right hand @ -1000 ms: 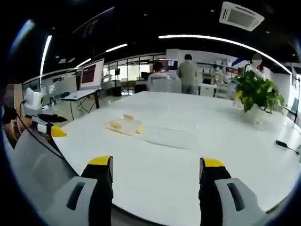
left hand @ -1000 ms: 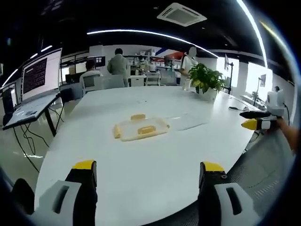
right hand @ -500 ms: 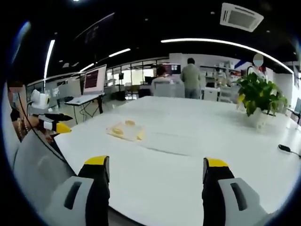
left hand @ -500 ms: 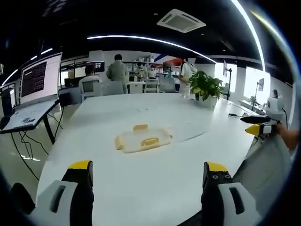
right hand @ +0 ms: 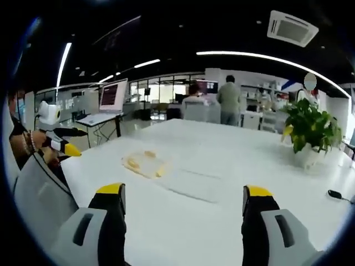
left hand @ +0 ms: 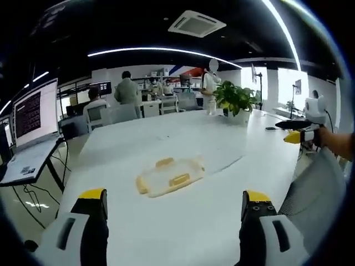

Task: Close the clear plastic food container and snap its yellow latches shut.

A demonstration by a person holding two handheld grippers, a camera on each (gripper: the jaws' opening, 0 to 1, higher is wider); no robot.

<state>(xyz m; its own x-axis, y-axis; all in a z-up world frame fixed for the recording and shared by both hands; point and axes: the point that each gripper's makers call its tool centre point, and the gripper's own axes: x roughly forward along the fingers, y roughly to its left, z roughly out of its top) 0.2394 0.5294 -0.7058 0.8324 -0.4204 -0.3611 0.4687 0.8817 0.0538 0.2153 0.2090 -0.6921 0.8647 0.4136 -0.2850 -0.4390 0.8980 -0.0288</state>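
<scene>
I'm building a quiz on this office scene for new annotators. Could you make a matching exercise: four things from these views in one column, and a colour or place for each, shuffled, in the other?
Things:
1. latches
2. potted plant
3. laptop
4. container lid

Colour or place:
A. clear, lying flat on the white table beside the container
B. on a side stand off the table's edge
C. yellow
D. green leaves, at the table's far end

Pairs: 1-C, 2-D, 3-B, 4-A
</scene>
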